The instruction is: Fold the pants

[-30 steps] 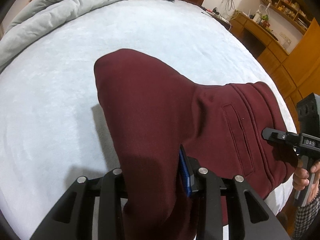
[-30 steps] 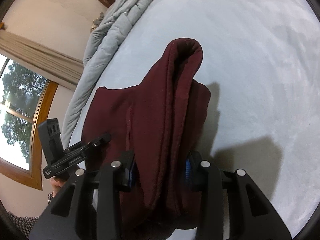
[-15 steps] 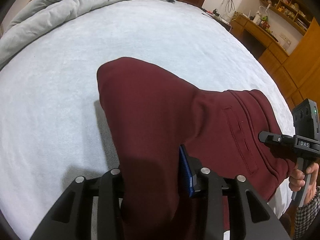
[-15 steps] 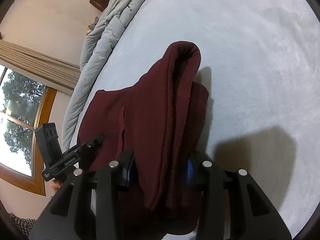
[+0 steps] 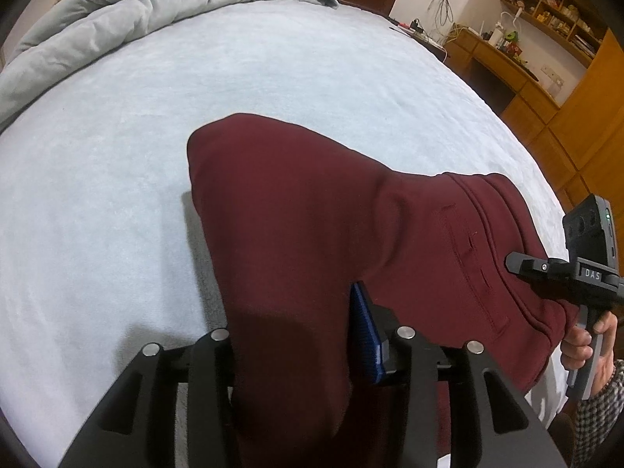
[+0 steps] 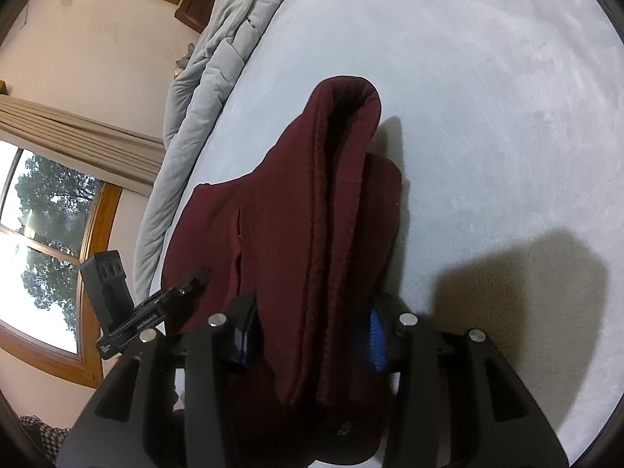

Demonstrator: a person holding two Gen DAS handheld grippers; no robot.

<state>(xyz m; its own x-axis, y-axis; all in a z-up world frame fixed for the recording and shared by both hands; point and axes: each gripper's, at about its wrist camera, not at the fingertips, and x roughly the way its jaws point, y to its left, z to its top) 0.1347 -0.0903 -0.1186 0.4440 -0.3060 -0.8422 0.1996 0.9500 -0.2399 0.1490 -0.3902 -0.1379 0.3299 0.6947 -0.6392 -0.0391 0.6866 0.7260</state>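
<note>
Dark red pants [image 5: 312, 214] lie folded on the pale blue bed [image 5: 117, 195], waistband and pocket toward the right. My left gripper [image 5: 296, 335] has a thick bunch of the cloth between its jaws, which are opening; the blue right pad [image 5: 364, 331] shows bare beside the fabric. In the right wrist view the pants [image 6: 312, 195] run as a folded ridge through my right gripper [image 6: 312, 331], whose jaws are opening too, both blue pads showing beside the cloth. Each gripper also appears in the other's view: the right gripper [image 5: 546, 273] at the waistband, the left gripper [image 6: 187, 280] at the far corner.
A crumpled grey duvet [image 5: 136, 11] is heaped along the head of the bed. A wooden desk and shelves [image 5: 499, 62] stand beyond the bed's right side. A curtained window [image 6: 39, 253] is on the wall. A hand [image 5: 585, 343] holds the right gripper's handle.
Both pairs of jaws have widened a little around the cloth. The raised fold has sunk lower onto the bed, and the right gripper has come down slightly.
</note>
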